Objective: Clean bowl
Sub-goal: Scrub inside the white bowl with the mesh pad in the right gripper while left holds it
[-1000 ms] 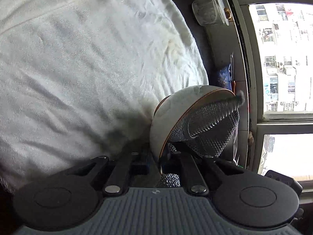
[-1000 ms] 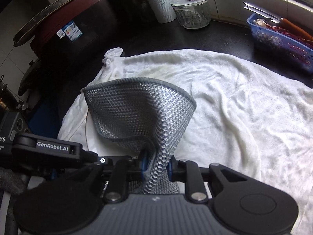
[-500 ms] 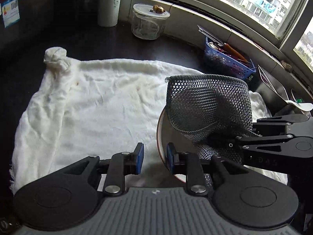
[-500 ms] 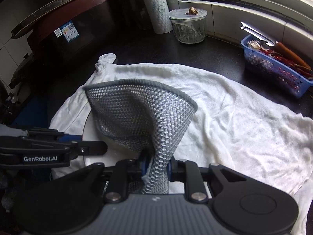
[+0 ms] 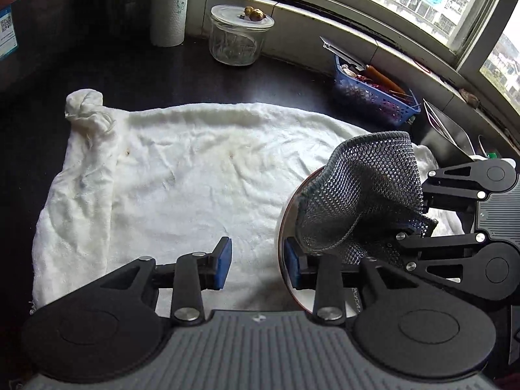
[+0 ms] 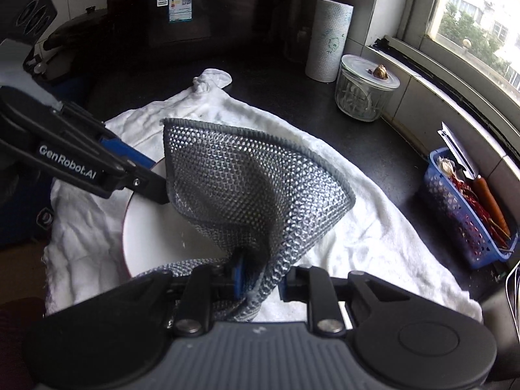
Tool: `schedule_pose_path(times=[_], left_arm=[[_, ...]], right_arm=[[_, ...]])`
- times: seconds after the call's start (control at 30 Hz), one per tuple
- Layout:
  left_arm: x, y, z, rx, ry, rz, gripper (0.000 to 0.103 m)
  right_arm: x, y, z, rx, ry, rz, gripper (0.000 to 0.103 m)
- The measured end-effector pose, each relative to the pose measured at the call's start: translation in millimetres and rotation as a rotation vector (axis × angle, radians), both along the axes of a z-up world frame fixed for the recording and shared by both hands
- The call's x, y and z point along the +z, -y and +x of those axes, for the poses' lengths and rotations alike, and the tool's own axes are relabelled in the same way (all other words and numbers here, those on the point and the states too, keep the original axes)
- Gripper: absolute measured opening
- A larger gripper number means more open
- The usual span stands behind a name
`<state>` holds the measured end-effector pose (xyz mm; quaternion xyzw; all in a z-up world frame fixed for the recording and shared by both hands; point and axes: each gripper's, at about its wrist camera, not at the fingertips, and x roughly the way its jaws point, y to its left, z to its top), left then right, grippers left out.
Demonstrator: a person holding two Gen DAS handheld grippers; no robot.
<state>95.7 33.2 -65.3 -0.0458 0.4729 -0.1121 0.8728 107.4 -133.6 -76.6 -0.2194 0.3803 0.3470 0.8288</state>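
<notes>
A white bowl (image 6: 156, 227) with a dark red rim sits on the white towel (image 5: 182, 175). It shows in the left wrist view (image 5: 284, 224) at the right. My left gripper (image 5: 258, 261) is open; its right finger reaches inside the bowl's rim and the left finger stands outside. My right gripper (image 6: 260, 281) is shut on a grey mesh dishcloth (image 6: 247, 188), which hangs over the bowl. The cloth (image 5: 357, 195) hides most of the bowl's inside.
A glass jar (image 5: 239, 37) and a paper towel roll (image 5: 167, 3) stand at the back. A blue basket (image 5: 373, 96) with chilies and a knife sits by the window sill. A dark cooker (image 6: 191, 9) stands at the back left.
The bowl came down from a tilted, held position to rest on the towel. My left gripper opened and let go of its rim. The right gripper kept the cloth.
</notes>
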Motion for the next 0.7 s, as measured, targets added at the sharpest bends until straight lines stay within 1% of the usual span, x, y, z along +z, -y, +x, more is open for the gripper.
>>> schedule_pose_path(times=[0.07,0.1,0.13,0.17,0.23,0.3,0.4,0.43,0.53,0.67,0.7], left_arm=[[0,6,-1,-0.034,0.014,0.037,0.027],[1,10,-2,-0.048,0.023,0.052,0.021],[2,11,-3,-0.053,0.028,0.056,0.015],[1,13,-4,-0.048,0.033,0.053,0.013],[-1,14,-6,-0.023,0.036,0.035,0.009],[-8,9,-9,0.027,0.01,-0.031,0.008],[-19,-1,-16,0.111,-0.037,-0.147,0.008],[-23,-3,-17,0.131,-0.051,-0.176,0.008],[-41,-15,-24,0.22,-0.117,-0.317,0.008],[-56,-30,-30,0.323,-0.161,-0.47,0.008],[-58,-33,-30,0.337,-0.168,-0.492,0.008]], right_arm=[[0,-2,-1,0.035,0.02,-0.016,0.021],[0,-3,-1,0.053,0.03,-0.026,0.021],[0,-3,-2,0.063,0.034,-0.034,0.021],[0,-5,-3,0.076,0.039,-0.041,0.021],[0,-4,0,0.062,0.02,-0.035,0.021],[-1,1,12,-0.006,-0.086,0.029,0.021],[-8,7,21,-0.086,-0.21,0.103,0.021],[-9,8,21,-0.096,-0.224,0.112,0.021],[-15,6,18,-0.134,-0.277,0.139,0.021],[-21,6,14,-0.164,-0.323,0.163,0.021],[-22,6,13,-0.168,-0.327,0.166,0.022]])
